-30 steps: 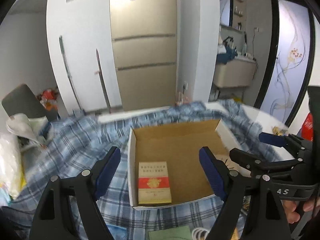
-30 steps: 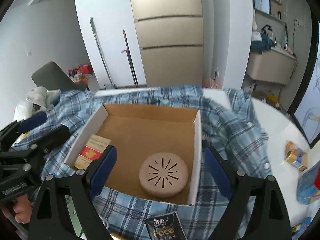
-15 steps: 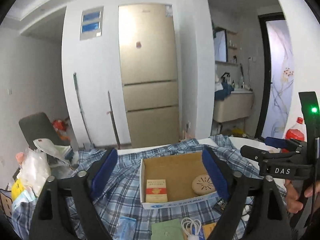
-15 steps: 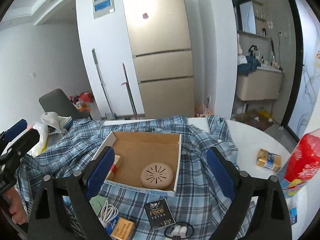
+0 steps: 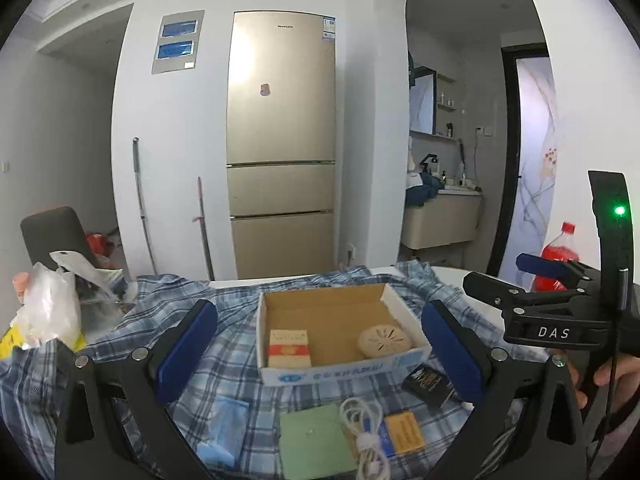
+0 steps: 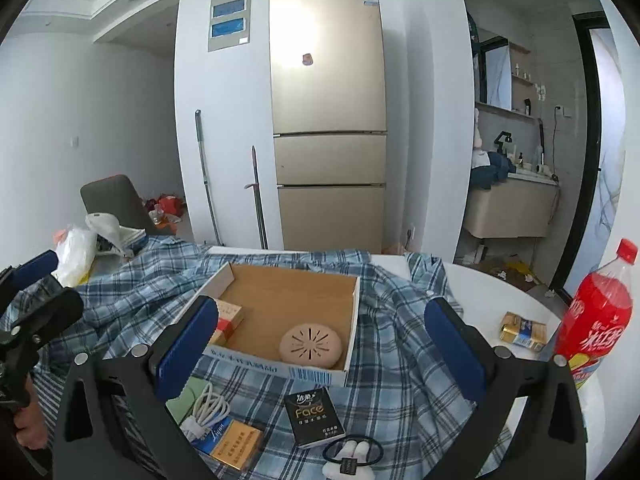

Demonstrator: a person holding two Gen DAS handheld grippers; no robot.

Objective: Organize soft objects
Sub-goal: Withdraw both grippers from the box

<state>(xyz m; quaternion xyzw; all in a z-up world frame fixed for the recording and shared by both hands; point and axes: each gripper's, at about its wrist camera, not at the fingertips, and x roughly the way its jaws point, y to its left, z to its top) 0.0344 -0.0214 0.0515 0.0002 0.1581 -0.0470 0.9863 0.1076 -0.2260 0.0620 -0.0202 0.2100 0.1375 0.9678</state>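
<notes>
A blue plaid shirt (image 6: 392, 344) lay spread and rumpled over a white table (image 6: 500, 300), serving as a cloth under everything else. On it sat an open cardboard box (image 6: 288, 304) holding a red-and-cream packet (image 5: 289, 348) at its left side and a round beige disc with slits (image 6: 310, 346) toward its right. Both tools hovered in front of the box with nothing between their blue pads: the left gripper (image 5: 316, 354) and the right gripper (image 6: 318, 352) had just been opening and stood spread wide, grasping nothing. In front of the box lay a black packet reading "Face" (image 6: 316, 416), a coiled white cable (image 6: 208, 406), an orange-and-blue packet (image 6: 232, 442), a green pouch (image 5: 316, 444), a light blue packet (image 5: 224, 432) and a black hair tie looped over something white (image 6: 352, 456) — all loose on the shirt. To the right, on bare tabletop, stood a red drink bottle (image 6: 600, 320) with white writing, and beside it a small gold packet (image 6: 523, 330). Crumpled plastic bags (image 5: 48, 312) crowded the left edge. The right tool's body, seen from the left camera, bore the letters "DAS". Behind the table stood a tall gold fridge (image 6: 328, 120) against white walls, two poles leaning beside it — and a washbasin alcove to the right.
</notes>
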